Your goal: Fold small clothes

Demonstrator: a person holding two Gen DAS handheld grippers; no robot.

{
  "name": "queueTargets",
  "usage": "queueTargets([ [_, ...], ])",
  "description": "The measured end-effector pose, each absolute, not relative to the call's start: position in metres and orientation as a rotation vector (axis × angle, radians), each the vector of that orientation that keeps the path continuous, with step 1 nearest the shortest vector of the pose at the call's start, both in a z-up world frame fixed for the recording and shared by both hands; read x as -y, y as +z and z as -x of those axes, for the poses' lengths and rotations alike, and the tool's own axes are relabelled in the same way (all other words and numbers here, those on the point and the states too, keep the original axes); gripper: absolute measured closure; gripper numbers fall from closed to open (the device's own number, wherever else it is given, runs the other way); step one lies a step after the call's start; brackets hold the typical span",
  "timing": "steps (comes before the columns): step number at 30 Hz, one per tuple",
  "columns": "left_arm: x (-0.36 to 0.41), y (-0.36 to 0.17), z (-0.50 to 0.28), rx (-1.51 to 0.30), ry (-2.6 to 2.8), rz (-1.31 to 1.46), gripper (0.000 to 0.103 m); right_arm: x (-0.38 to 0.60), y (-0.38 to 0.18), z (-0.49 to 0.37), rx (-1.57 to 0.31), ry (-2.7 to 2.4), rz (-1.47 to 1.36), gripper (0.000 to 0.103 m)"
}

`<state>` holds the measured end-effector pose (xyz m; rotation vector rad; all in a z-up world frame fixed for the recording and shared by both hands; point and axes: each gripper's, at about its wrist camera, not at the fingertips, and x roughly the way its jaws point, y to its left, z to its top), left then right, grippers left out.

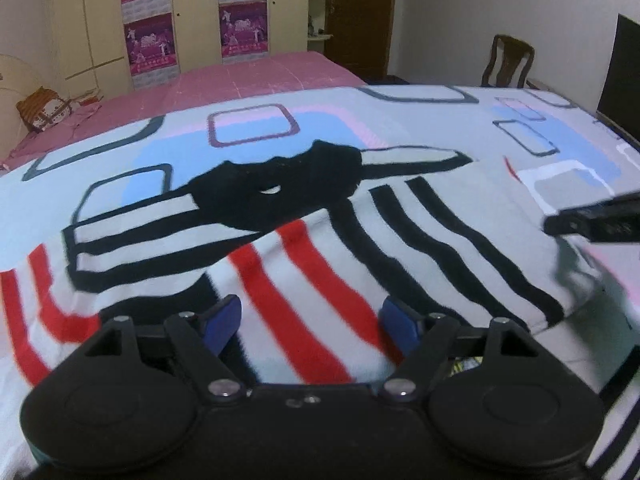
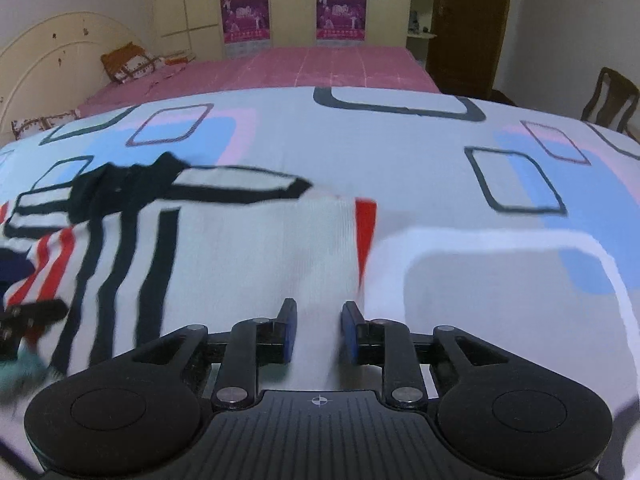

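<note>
Striped garment (image 1: 320,264) lies directly under both grippers, long axis running left-right; left gripper (image 1: 310,322) wide open, right gripper (image 2: 318,330) partly open, neither holding.

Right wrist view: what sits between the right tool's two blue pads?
White knit of the striped garment runs between the right tool, whose pads stand apart and do not pinch it. The right wrist view shows this.

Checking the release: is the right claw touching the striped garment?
Cannot tell. In the right wrist view the right claw stands open over the striped garment, pads clear of it; any contact underneath is hidden.
</note>
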<state>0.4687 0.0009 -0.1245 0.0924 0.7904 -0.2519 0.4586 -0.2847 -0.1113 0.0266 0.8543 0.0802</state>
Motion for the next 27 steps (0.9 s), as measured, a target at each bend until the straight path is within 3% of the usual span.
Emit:
queueTargets([
  [14, -0.025, -0.128, -0.453, -0.807, -0.230, -0.029, 0.023, 0.256, -0.115, -0.413, -0.892, 0.051, 0.012, 0.074],
  [15, -0.028, -0.128, -0.453, -0.808, -0.222, -0.033, 0.019, 0.257, -0.110, -0.413, -0.884, 0.040, -0.002, 0.071],
  [17, -0.036, -0.131, -0.451, -0.817, -0.216, -0.026, 0.018, 0.258, -0.103, -0.408, -0.830, 0.025, -0.021, 0.019],
  [27, -0.144, -0.109, -0.392, -0.755, 0.048, 0.123, 0.018, 0.241, -0.094, -0.402, -0.791, 0.046, -0.047, 0.019],
])
